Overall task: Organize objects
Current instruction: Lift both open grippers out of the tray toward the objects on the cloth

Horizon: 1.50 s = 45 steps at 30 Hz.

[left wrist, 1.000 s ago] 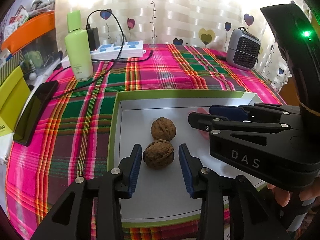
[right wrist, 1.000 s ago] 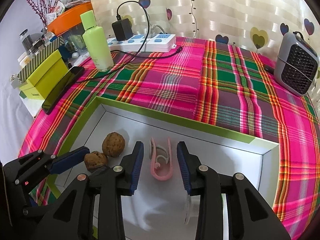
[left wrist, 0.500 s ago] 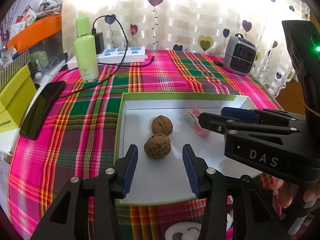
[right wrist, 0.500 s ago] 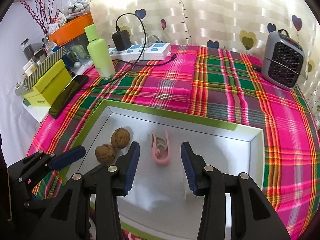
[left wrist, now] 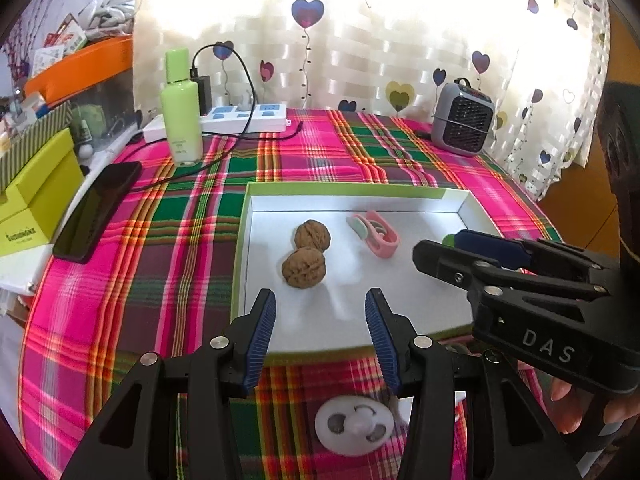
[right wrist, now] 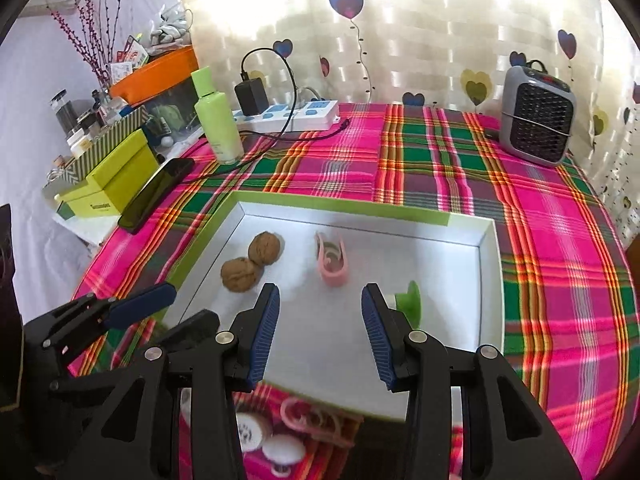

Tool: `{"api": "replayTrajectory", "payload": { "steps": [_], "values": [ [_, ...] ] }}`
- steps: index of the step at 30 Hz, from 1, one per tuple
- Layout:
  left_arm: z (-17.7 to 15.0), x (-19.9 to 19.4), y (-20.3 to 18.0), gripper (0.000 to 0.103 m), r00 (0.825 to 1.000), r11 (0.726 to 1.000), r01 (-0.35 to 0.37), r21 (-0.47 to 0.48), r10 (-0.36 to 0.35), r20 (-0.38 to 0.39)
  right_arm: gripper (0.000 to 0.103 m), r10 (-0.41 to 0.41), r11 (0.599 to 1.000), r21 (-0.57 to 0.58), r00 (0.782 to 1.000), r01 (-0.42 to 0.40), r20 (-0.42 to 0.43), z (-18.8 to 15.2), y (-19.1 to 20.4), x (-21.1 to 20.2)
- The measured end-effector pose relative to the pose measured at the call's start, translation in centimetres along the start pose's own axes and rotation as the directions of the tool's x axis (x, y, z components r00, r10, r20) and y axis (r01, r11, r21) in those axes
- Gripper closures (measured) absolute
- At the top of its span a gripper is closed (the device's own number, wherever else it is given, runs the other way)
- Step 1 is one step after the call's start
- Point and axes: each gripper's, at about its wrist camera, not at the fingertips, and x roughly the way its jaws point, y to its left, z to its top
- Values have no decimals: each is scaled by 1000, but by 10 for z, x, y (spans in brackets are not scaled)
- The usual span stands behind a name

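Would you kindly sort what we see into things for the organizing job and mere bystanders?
Job:
tray
two walnuts
pink clip
green-based piece
white round piece

Lying about:
green bottle
power strip
phone
small heater

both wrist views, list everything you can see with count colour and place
tray: one, white with green rim, mid-table
walnuts: two, brown, left part of tray, touching
clip: one, pink, in tray right of walnuts
green piece: one, in tray by right pad
bottle: one, light green, upright, far left
power strip: one, white and blue, behind bottle
phone: one, black, left edge
heater: one, grey, far right
white round item: one, near edge, outside tray
left hand-held gripper: black, blue pads, open, empty
right hand-held gripper: same, open, empty
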Motion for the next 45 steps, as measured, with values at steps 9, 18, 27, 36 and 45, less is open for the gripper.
{"api": "replayTrajectory", "payload": {
  "steps": [9, 18, 27, 36, 45],
  "values": [
    [-15, -20, -2, 57, 1000, 1000, -5, 7, 4, 28, 59, 9, 999, 39, 999, -10, 32, -20, 2, -24],
    [-33, -35, 4, 57, 999, 1000, 6, -23, -6, 36, 59, -22, 999, 31, 998, 20, 64, -41, 6, -43],
    [-54, -44, 10, 57, 999, 999, 24, -30, -23, 38, 59, -31, 998, 48, 997, 27, 69, -67, 6, -53],
    [-70, -44, 12, 57, 999, 998, 38, -42, -37, 19, 59, -71, 997, 14, 995, 71, 63, -86, 11, -57],
    [-78, -43, 15, 57, 999, 998, 38, -54, -38, 6, 59, -126, 992, -7, 992, 127, 22, -102, 6, -48]
  ]
}}
